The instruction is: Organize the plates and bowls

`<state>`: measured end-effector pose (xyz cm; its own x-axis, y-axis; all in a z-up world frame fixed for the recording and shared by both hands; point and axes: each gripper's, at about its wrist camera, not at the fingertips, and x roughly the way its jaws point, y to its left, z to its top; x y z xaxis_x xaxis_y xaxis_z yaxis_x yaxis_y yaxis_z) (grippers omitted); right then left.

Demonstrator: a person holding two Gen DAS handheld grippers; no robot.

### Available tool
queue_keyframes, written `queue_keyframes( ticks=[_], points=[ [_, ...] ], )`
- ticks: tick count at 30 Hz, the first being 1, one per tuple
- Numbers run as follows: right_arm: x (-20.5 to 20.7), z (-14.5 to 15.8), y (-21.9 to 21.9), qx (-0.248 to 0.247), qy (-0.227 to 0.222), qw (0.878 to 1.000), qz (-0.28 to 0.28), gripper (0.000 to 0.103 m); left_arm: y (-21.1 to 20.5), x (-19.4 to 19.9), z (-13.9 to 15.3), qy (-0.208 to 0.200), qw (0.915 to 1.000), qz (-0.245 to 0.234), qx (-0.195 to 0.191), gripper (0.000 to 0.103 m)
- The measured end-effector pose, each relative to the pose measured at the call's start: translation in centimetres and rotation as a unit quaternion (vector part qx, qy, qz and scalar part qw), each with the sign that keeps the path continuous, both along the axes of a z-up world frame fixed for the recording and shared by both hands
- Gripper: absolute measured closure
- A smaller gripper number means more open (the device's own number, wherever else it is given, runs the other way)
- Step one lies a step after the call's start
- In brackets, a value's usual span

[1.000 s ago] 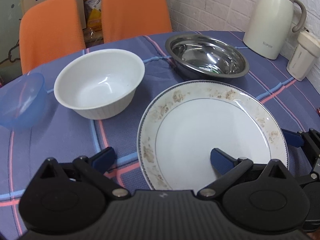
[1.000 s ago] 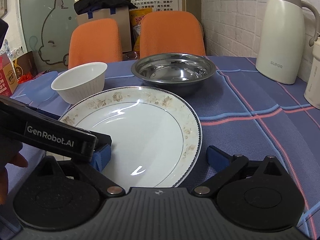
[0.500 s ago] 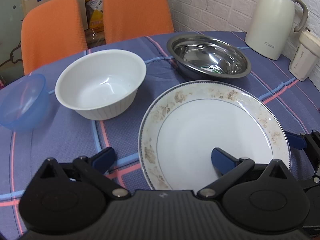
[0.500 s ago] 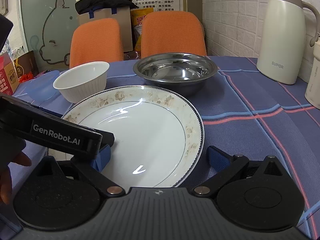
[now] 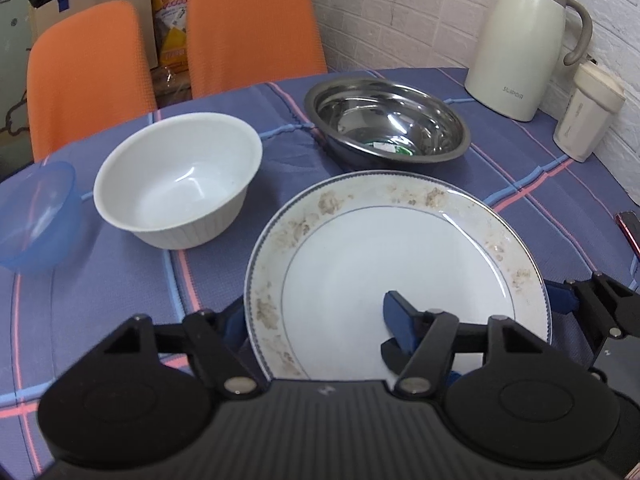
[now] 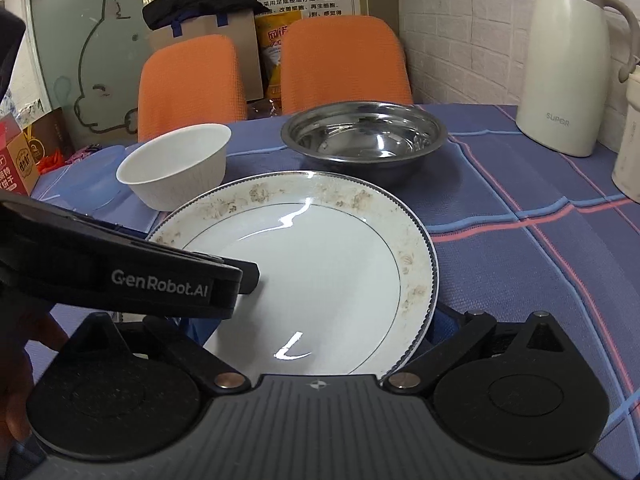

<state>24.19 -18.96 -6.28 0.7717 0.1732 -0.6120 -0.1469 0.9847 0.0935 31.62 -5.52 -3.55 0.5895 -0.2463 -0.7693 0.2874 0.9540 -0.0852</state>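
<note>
Two handheld grippers are working a patterned plate (image 5: 400, 264) on a counter (image 5: 120, 280) covered w/ a blue plaid cloth. The left gripper (image 5: 316, 320) is straddling the plate's near-left rim: one blue-padded finger is lying over the plate's white centre, the other is sitting outside and partly under the rim. Fingers are spread wide; whether they are actually pinching the rim cannot be told. The right gripper (image 6: 320, 320) is coming in from the plate's near-right side, fingers likewise released and set wide on either side of the near edge, w/ blue pads tucked low beside the rim. In the right wrist view the left gripper's black body, marked "GenRobot.AI", is crossing the plate's left part, and a hand (image 6: 24, 360) is showing at far left.

Beyond the plate, a white bowl (image 5: 176, 192) is sitting to the far left, a blue plastic bowl (image 5: 36, 212) further left, and a steel bowl (image 5: 388, 124) far centre, just beside the plate's far rim. A cream jug (image 5: 524, 40) and a lidded cup (image 5: 588, 112) are standing at far right by the brick wall. Two orange chairs (image 5: 248, 28) are facing the counter's far edge.
</note>
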Motion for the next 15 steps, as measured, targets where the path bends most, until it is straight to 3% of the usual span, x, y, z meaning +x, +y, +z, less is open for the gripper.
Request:
queue_keyframes(
  ticks=[4,15],
  points=[
    [-1.1,0.3,0.3,-0.008,-0.01,1.0,0.002,0.013,0.6,-0.5,0.2,0.009,0.9998,0.002,-0.015,0.037],
    [-3.8,2.4,1.4,-0.018,-0.047,0.999,0.004,0.013,1.8,-3.3,2.6,-0.026,0.9993,0.008,-0.028,0.037]
  ],
)
